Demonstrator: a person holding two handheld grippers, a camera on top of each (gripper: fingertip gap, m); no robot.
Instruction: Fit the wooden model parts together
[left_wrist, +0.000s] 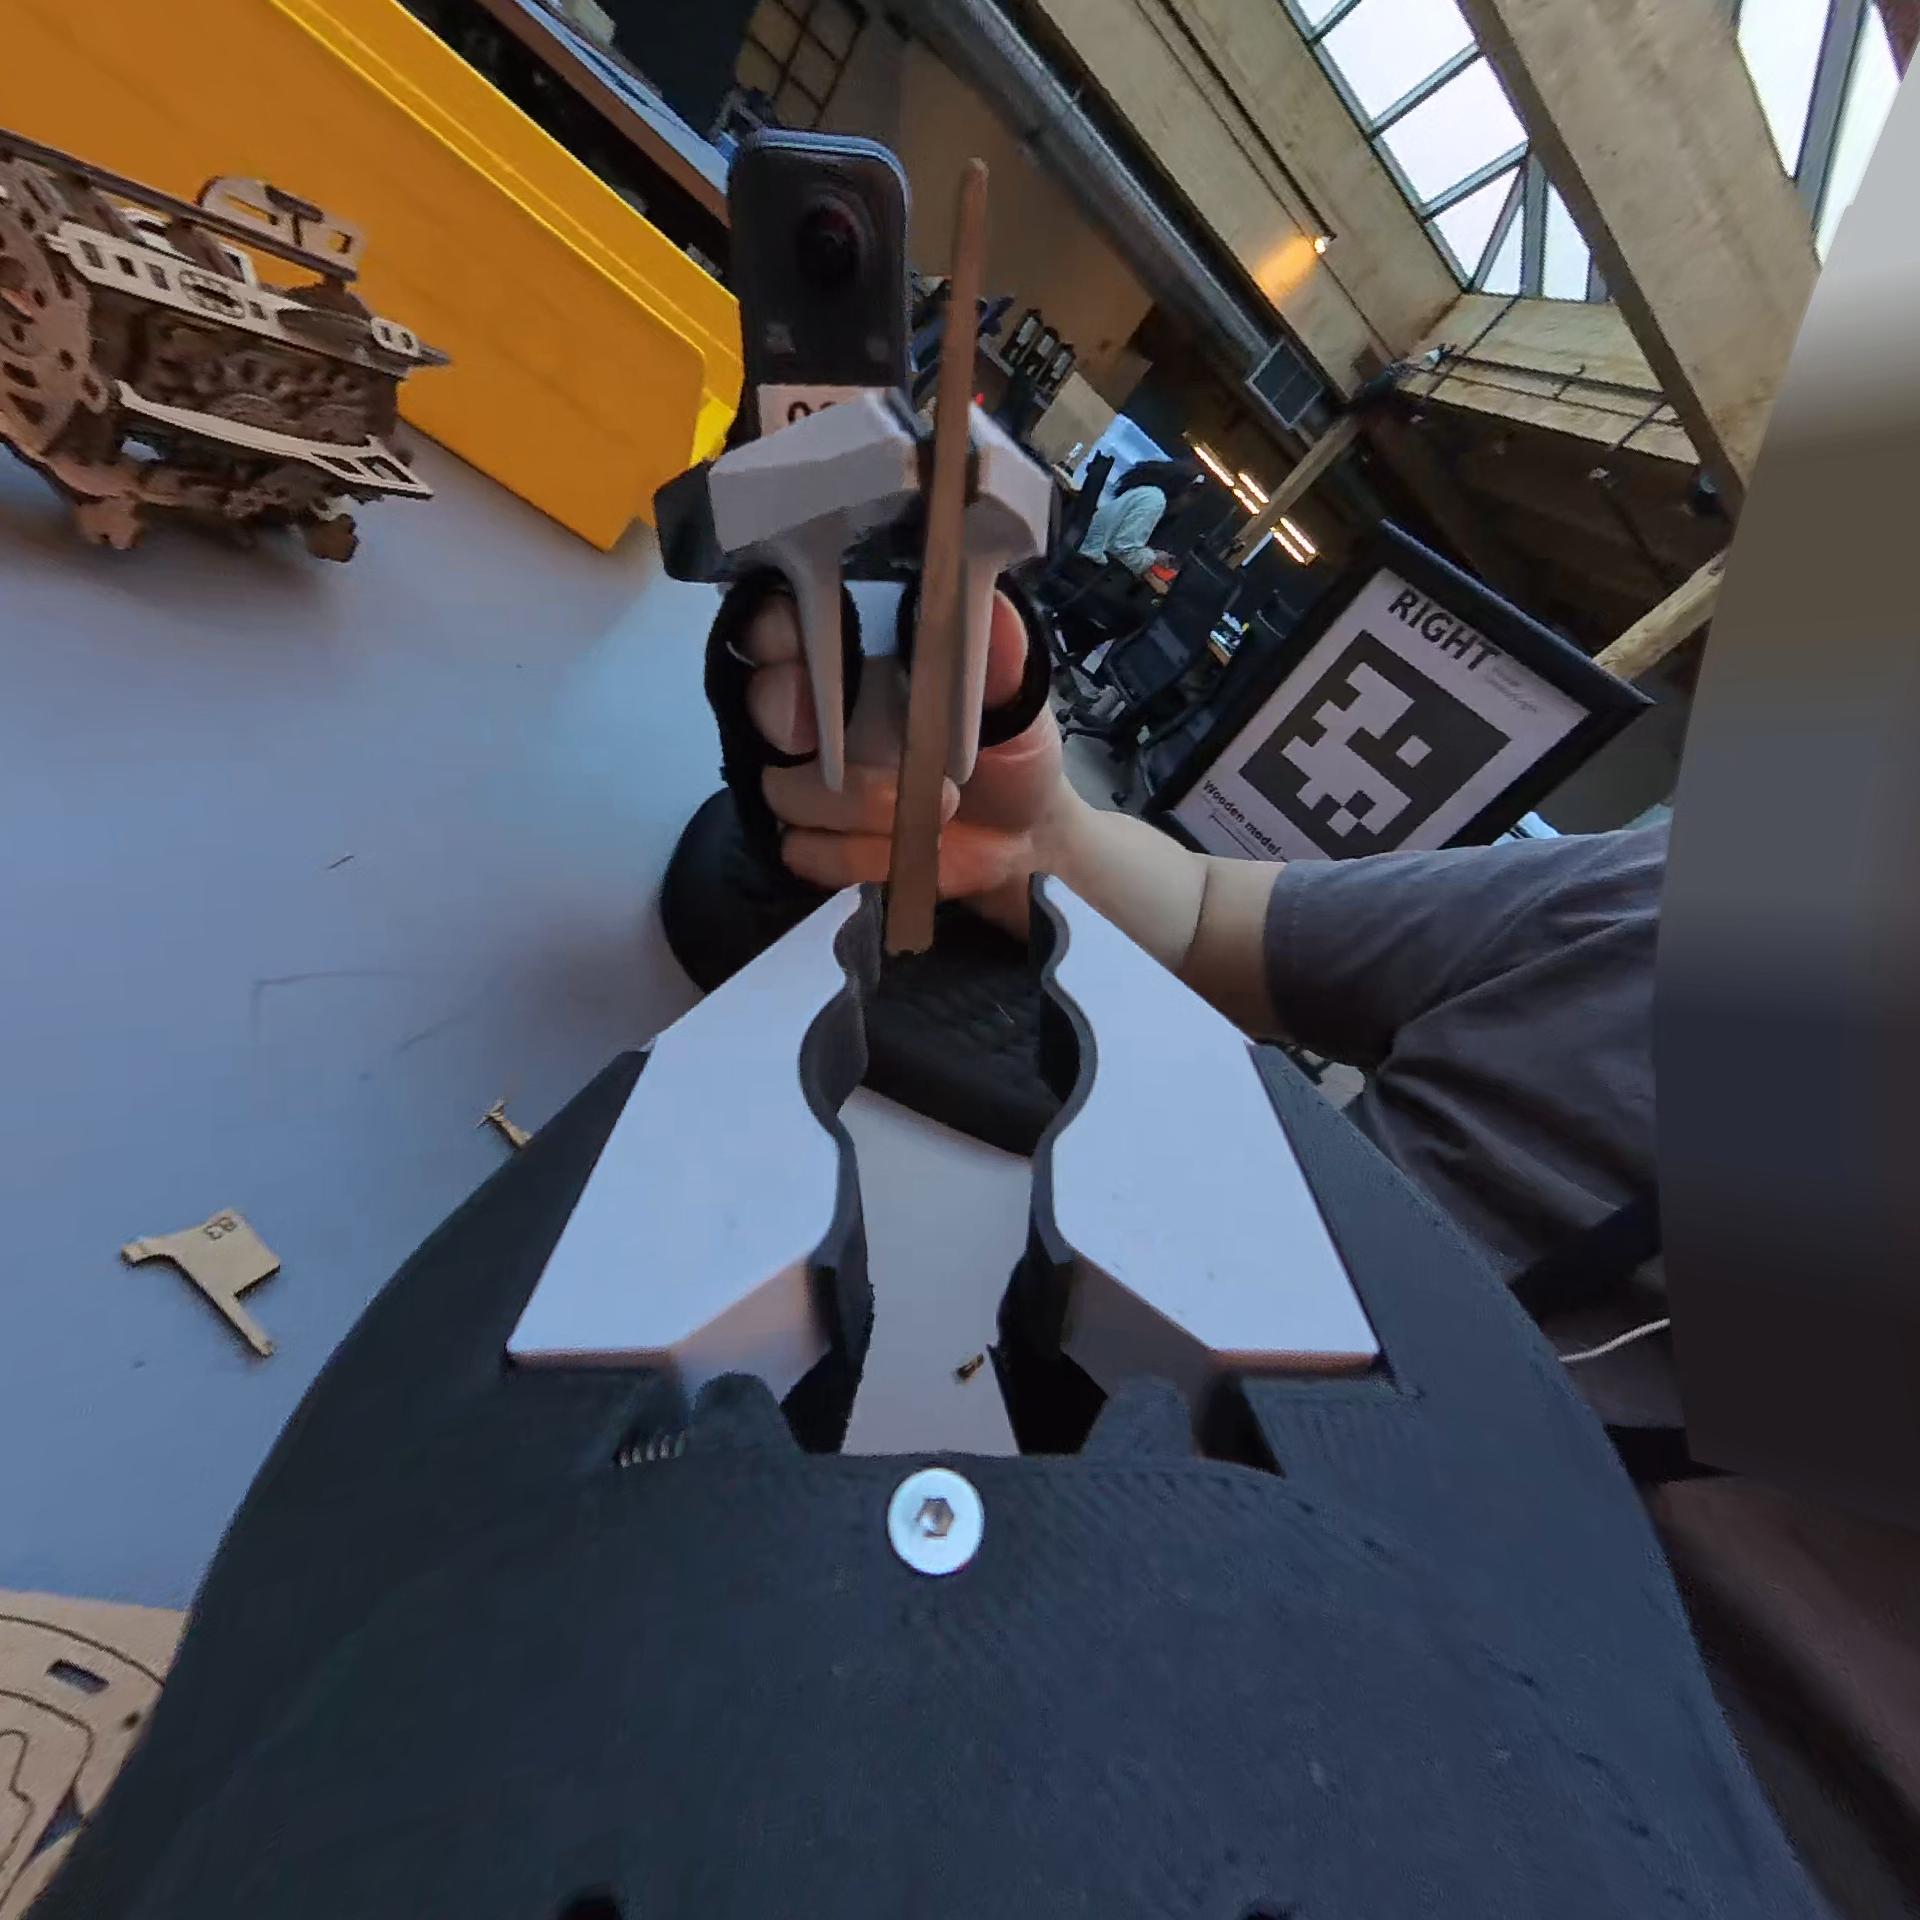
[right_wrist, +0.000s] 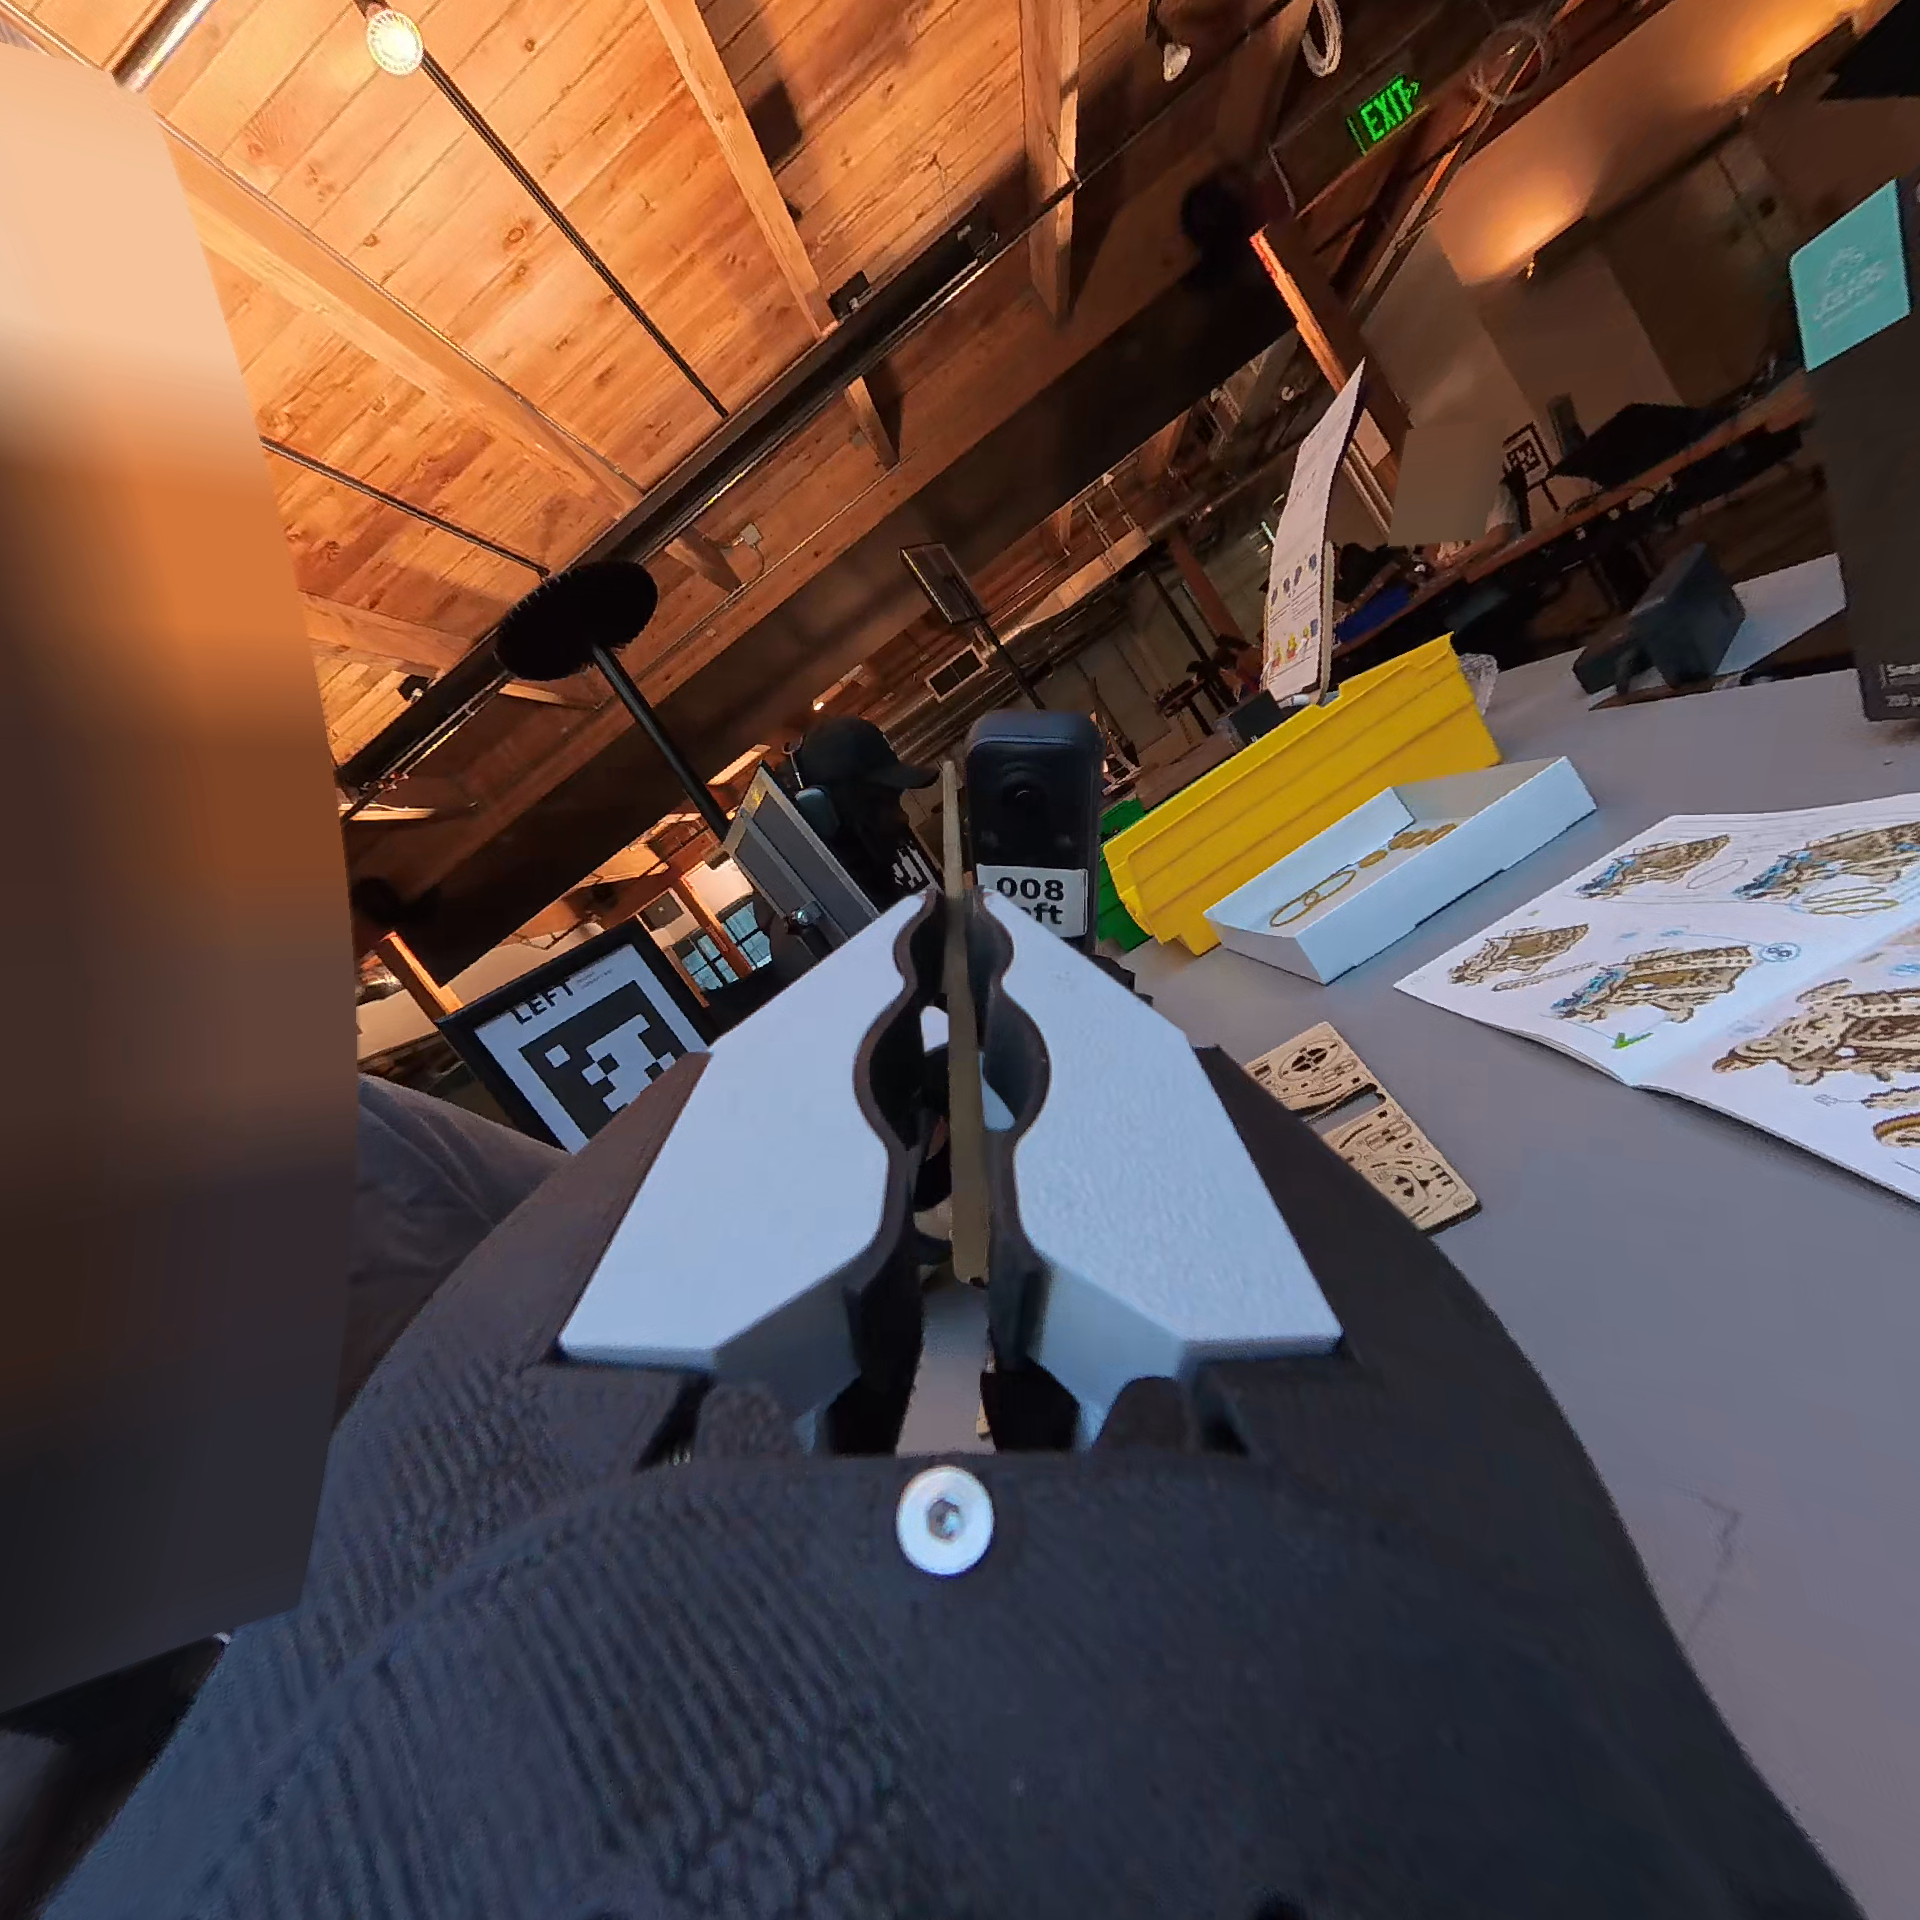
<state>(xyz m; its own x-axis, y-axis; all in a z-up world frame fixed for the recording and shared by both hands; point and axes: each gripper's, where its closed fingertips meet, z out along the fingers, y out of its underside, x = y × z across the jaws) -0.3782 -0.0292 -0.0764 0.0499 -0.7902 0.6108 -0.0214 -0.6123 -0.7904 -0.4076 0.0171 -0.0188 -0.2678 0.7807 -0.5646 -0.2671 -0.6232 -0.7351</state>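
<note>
Wooden strip (right_wrist: 964, 1049), thin and seen edge-on, clamped between the fingers of the right gripper (right_wrist: 951, 914) above the grey bench (right_wrist: 1558, 1351). Left gripper (left_wrist: 945, 904) parted and empty, facing the strip's end. Assembled wooden model (left_wrist: 177, 353) and a loose flat part (left_wrist: 213, 1268) lie on the bench.

The wooden model (left_wrist: 177, 353) is cut off by the left edge of the left wrist view. The instruction booklet (right_wrist: 1704, 977) is cut off at the right edge. The wooden strip (right_wrist: 964, 1091) is partly hidden between the right claw (right_wrist: 954, 940) fingers.
</note>
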